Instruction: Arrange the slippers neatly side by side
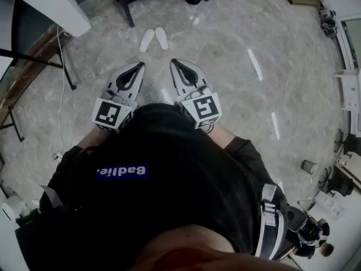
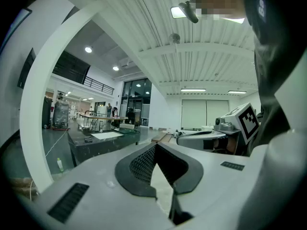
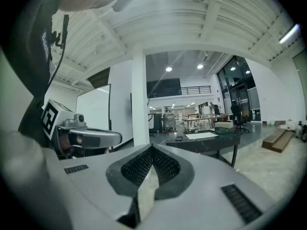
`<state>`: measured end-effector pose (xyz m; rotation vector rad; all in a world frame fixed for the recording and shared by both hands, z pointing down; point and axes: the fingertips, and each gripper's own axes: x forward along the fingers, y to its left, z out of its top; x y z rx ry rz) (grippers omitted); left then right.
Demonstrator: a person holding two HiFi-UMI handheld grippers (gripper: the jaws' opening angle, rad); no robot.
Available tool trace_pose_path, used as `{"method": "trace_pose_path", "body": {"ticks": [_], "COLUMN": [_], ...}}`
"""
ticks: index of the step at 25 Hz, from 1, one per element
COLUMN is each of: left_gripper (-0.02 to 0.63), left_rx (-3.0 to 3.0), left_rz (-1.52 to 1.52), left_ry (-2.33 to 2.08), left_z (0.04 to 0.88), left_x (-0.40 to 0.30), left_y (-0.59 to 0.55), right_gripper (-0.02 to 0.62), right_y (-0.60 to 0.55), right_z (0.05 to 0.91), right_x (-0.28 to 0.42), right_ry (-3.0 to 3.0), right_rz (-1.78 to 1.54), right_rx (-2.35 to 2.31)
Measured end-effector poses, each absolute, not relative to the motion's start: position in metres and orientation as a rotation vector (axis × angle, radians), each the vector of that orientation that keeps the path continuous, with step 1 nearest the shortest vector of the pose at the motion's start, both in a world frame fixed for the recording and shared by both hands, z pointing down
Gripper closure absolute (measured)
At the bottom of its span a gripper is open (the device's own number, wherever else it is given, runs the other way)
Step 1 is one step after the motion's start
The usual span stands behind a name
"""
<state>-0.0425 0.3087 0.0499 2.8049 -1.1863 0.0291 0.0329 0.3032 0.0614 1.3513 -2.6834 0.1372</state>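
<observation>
Two white slippers lie on the marble floor ahead of me, the left one (image 1: 147,40) and the right one (image 1: 162,38), splayed in a narrow V with their far ends close together. My left gripper (image 1: 137,66) and right gripper (image 1: 174,62) are held side by side in front of the person's chest, pointing towards the slippers and well short of them. Both are shut with nothing between the pads. The left gripper (image 2: 154,146) and the right gripper (image 3: 152,147) look level across the room in their own views, where the slippers do not show.
A black table's leg (image 1: 127,7) stands just beyond the slippers. At the left are a dark frame (image 1: 34,61) and a white cable (image 1: 61,95). A cup (image 1: 308,166) sits on the floor at the right. A white pillar (image 3: 139,99) stands ahead in the right gripper view.
</observation>
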Motion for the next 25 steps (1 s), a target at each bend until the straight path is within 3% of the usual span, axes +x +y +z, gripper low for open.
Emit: {"method": "trace_pose_path", "body": {"ticks": [25], "left_gripper": [0.604], "left_rx": [2.766], "left_rz": [0.097], "left_ry": [-1.199], "left_z": [0.062], "left_x": [-0.010], "left_y": [0.302], "right_gripper": [0.595], "right_y": [0.297], "right_z": [0.078], "right_x": [0.070], "right_ry": [-2.694], "right_rz": [0.237], "right_rx": [1.352]}}
